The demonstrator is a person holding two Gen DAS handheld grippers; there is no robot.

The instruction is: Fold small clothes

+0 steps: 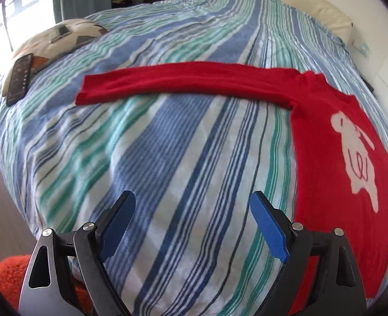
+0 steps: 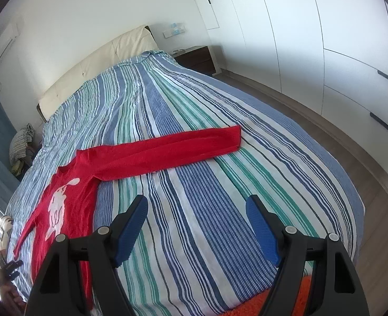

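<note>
Ahead of my left tool (image 1: 192, 220), striped bed cover (image 1: 167, 144) fills most of the view. Its blue pads (image 1: 269, 230) stand wide apart, nothing between them, only cover below. No earlier picture to compare, so I log it as wide and empty.

Red sweater (image 1: 333, 158) lies flat on the bed, to the right of the left tool and beyond its right finger. One sleeve (image 1: 183, 84) stretches straight out to the left, well ahead of the tool tips and apart from them. White animal figure (image 1: 352, 152) shows on the chest, facing up.

From my right tool (image 2: 196, 227), same sweater (image 2: 70, 192) sits to the left, body partly behind the left finger. Other sleeve (image 2: 167, 150) runs out ahead and to the right, cuff near the middle of the bed, clear of the tool. Right tool is also spread, pads (image 2: 261, 234) not touching anything, bare cover under the gap.

Far left of the left tool: pillow (image 1: 62, 36) with a phone (image 1: 20, 79) lying on its near end. Orange fuzzy thing (image 1: 9, 276) at the bed's near edge, low left of the left tool; I can't tell what it is. Cream headboard (image 2: 99, 68) far beyond the right tool, white wardrobe (image 2: 312, 39) off to its right.
</note>
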